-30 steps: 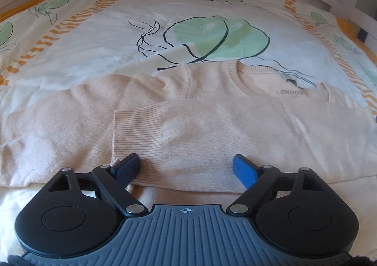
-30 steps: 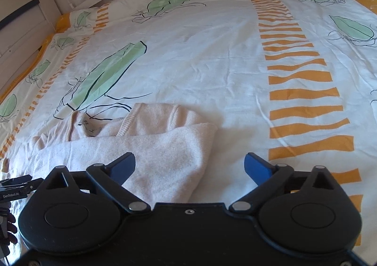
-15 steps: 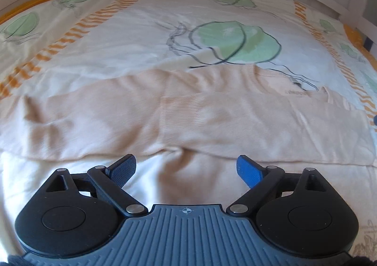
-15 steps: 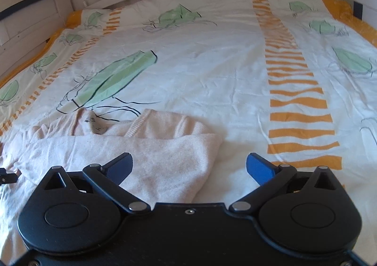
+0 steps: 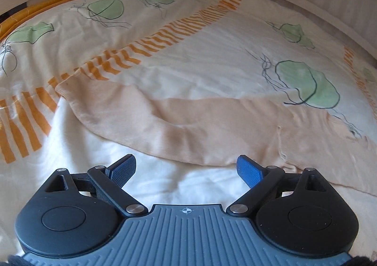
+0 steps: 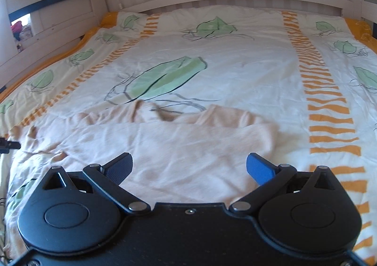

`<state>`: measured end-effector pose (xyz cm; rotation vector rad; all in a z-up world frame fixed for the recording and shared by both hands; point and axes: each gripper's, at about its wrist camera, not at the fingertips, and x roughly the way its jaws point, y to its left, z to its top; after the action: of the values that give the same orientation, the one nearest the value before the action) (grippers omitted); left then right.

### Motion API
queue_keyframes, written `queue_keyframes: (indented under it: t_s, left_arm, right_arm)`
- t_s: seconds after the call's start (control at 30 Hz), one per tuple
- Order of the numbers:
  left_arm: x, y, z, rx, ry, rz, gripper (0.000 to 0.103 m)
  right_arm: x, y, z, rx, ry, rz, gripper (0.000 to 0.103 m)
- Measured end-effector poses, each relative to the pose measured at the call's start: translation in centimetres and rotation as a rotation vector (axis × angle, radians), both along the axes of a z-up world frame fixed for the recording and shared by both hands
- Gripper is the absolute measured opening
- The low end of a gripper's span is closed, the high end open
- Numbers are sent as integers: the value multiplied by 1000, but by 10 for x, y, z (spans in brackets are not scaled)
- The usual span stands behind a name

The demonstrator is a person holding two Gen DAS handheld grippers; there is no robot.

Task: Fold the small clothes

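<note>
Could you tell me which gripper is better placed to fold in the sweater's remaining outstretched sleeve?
Left. The left gripper is open, facing the flat outstretched sleeve; the right gripper faces the side already folded.

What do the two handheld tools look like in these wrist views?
Both have black linkage arms on round black discs with silver pivot pins and blue textured finger pads. The left tool has a ribbed grey-blue base with a small crosshair mark. The right tool has a plain black base with a centre screw.

I see a bed (image 6: 235,4) covered by a white quilt (image 6: 247,72) with green leaves and orange stripes. A peach sweater (image 6: 188,148) lies flat on it.
</note>
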<state>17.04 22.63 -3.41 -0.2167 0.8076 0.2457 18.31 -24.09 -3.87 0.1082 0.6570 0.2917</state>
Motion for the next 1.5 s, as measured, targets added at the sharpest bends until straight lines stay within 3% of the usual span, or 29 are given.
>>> queue_keyframes:
  t_s: [0.1, 0.23, 0.57, 0.63, 0.73, 0.83, 0.9, 0.97, 1.0, 1.07, 1.13, 1.17, 1.2, 1.33, 1.5]
  left_arm:
    - [3, 24, -1, -20, -19, 44, 93]
    - [5, 61, -7, -109, -56, 127, 93]
    - [17, 150, -32, -184, -80, 366, 93]
    - [21, 156, -40, -195, -88, 379, 93]
    - [27, 155, -48, -168, -106, 355, 102]
    - [33, 149, -47, -109, -74, 307, 102]
    - [31, 152, -48, -123, -78, 300, 102]
    - [27, 158, -46, -152, -101, 317, 92]
    - [25, 161, -45, -159, -112, 339, 82]
    - [21, 167, -42, -149, -108, 389, 45]
    - [16, 172, -40, -164, -118, 406, 35]
    - [13, 173, -39, -175, -133, 407, 21]
    - [11, 173, -37, -176, -143, 408, 16]
    - [12, 166, -31, -201, -184, 348, 15]
    - [27, 160, -45, -204, -116, 323, 18]
  right_arm:
    - [-10, 18, 1, 15, 13, 20, 103]
    - [-17, 44, 2, 49, 35, 52, 103]
    - [-22, 107, 7, 61, 71, 172, 103]
    - [-21, 116, 3, 63, 88, 182, 103]
    - [-20, 126, -5, 62, 119, 187, 103]
    - [-20, 133, -12, 62, 150, 189, 103]
    - [-21, 137, -18, 67, 172, 191, 103]
    - [-21, 141, -24, 68, 193, 193, 103]
    - [-21, 143, -27, 68, 204, 192, 103]
    - [-21, 145, -32, 77, 224, 189, 103]
    - [-22, 147, -34, 89, 236, 191, 103]
    - [-23, 148, -34, 91, 238, 193, 103]
    - [-24, 148, -35, 90, 239, 195, 103]
    - [-24, 150, -35, 84, 244, 195, 103]
    - [-26, 148, -36, 82, 248, 192, 103]
